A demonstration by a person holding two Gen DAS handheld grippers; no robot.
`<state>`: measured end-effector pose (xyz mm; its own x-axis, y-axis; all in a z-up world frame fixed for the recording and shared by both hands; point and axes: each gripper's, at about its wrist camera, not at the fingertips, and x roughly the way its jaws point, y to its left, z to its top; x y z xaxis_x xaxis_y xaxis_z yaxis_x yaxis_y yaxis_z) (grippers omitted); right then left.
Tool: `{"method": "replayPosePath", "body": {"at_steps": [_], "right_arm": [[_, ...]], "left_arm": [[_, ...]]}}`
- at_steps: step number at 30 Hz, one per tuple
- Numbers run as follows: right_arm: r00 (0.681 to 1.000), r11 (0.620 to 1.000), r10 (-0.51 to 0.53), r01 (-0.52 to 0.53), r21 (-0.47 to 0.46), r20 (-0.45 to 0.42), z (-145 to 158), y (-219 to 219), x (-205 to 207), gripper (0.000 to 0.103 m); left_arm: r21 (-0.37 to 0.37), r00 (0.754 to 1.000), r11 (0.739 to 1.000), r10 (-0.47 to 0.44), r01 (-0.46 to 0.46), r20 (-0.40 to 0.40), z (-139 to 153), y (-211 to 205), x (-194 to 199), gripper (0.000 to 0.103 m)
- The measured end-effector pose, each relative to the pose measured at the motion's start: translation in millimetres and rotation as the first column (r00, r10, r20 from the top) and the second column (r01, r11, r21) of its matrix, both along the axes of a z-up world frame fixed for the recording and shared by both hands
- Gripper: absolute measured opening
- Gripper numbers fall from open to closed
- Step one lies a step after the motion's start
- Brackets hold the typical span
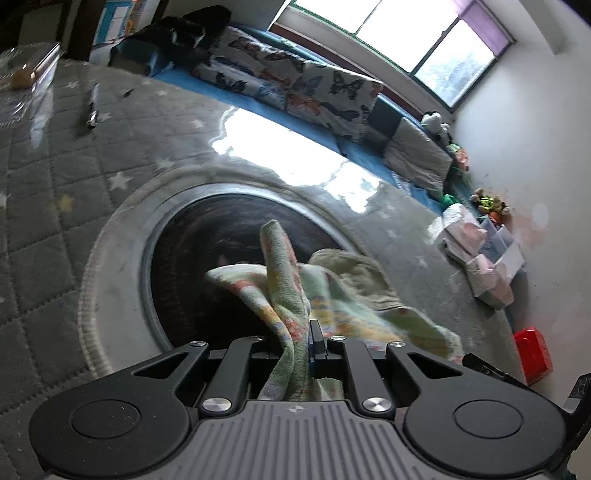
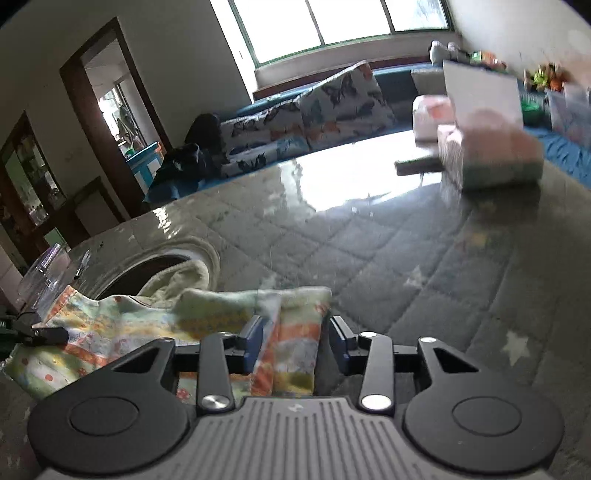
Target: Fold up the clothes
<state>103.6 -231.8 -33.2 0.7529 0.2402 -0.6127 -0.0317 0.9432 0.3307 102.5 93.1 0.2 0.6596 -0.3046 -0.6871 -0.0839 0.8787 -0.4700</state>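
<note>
A bright room with a wide window [image 2: 340,22], a blue window seat stacked with butterfly-print cushions [image 1: 295,81], and in front of it a bench [image 2: 369,236] covered by a grey quilted star-print cloth under a glossy clear sheet, with a round dark inset [image 1: 207,266] let into it.

The garment [image 1: 295,291], a small pastel printed piece in soft pale green cloth, lies partly over the round inset and spreads toward the near edge of the bench. It looks light, limp and thick-napped: it will sag and bunch wherever it is not supported, and it should not slip readily from rubber pads.

The left tongs [image 1: 301,343] are nearly closed and pinch a gathered ridge of the cloth, which rises in a peak ahead of them. The right tongs [image 2: 297,332] stand partly apart with a folded strip of the same garment between the pads [image 2: 255,332]; a gap shows beside the right-hand pad, so I judge that grip is not pressing.

Best hold, I think: a hem or corner, both layers together, taken deep in the pads, the two grips well apart so the cloth hangs flat.
</note>
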Motion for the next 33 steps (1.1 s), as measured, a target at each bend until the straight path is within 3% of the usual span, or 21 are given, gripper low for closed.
{"method": "replayPosePath", "body": {"at_steps": [8,12,13,22,33], "right_arm": [[0.999,0.998,0.047,-0.046,-0.039,0.020,-8.6,25.8,9.5,0.047],[0.998,0.995,0.063,-0.061,-0.084,0.021,-9.0,40.7,11.9,0.013],[0.998,0.994,0.066,-0.064,-0.091,0.020,-8.9,43.5,12.2,0.011],[0.989,0.988,0.063,-0.043,-0.147,0.131,33.0,35.0,-8.0,0.008],[0.978,0.971,-0.070,0.112,-0.213,0.197,75.6,-32.1,-31.4,0.008]], "left_arm": [[-0.009,0.999,1.000,0.014,-0.015,-0.036,-16.4,9.4,-0.2,0.012],[-0.011,0.999,1.000,0.008,-0.009,-0.033,-17.0,8.9,-0.1,0.012],[-0.013,0.999,1.000,0.006,-0.007,-0.031,-16.4,8.6,-0.3,0.012],[-0.021,0.997,0.998,-0.059,0.060,0.051,17.6,-15.3,1.7,0.010],[-0.033,0.977,0.981,-0.188,0.192,0.100,45.4,-95.5,27.4,0.010]]}}
